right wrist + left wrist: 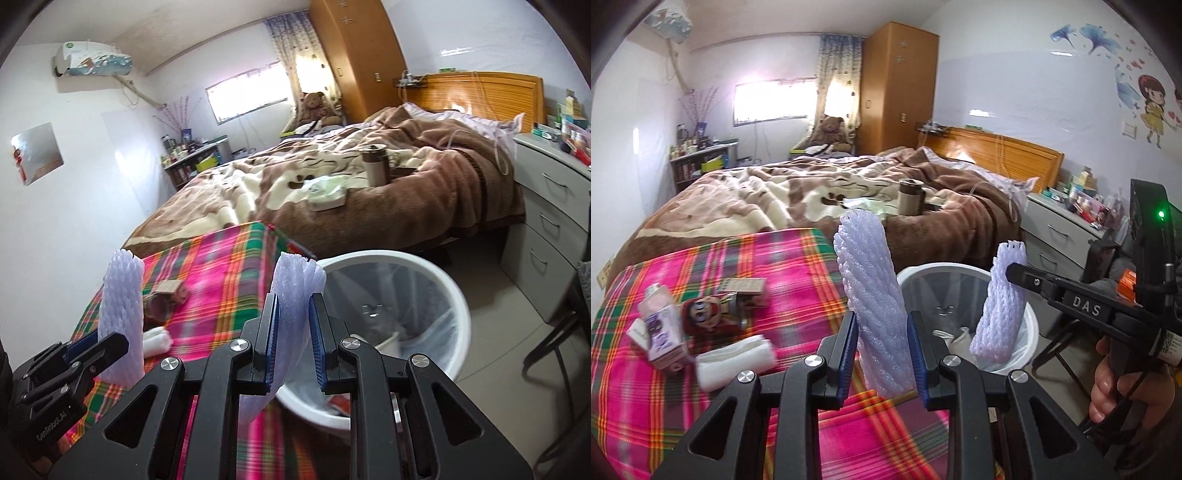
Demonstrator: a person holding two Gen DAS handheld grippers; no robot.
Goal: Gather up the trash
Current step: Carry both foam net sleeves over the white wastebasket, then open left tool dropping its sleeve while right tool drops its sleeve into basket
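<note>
A bedroom with an unmade bed (pixel 812 192) under a brown blanket forms the background, and in front of it stands a low bench (pixel 798 258) covered in a pink plaid cloth, with a white trash bin (pixel 439 284) on the floor just beside its corner. The left tool (pixel 882 354) is clenched on a tall lavender foam net sleeve (pixel 871 295), held upright above the bench edge close to the bin. The right tool (pixel 293 347) is clenched on a second foam sleeve (pixel 291 295), which hangs over or just at the near rim of the bin. The bin already holds some crumpled paper and a red wrapper in its liner, so collection looks under way, and both sleeves seem close to being dropped. Still left on the bench are a small carton (pixel 661 332), a cartoon-printed wrapper (pixel 709 310), a folded white tissue (pixel 735 358) and a cardboard piece (pixel 744 286). The bin mouth is wide and open; the floor to its right is clear up to the grey drawers (pixel 546 221), but the two tools work close together, so they could brush over the rim.
</note>
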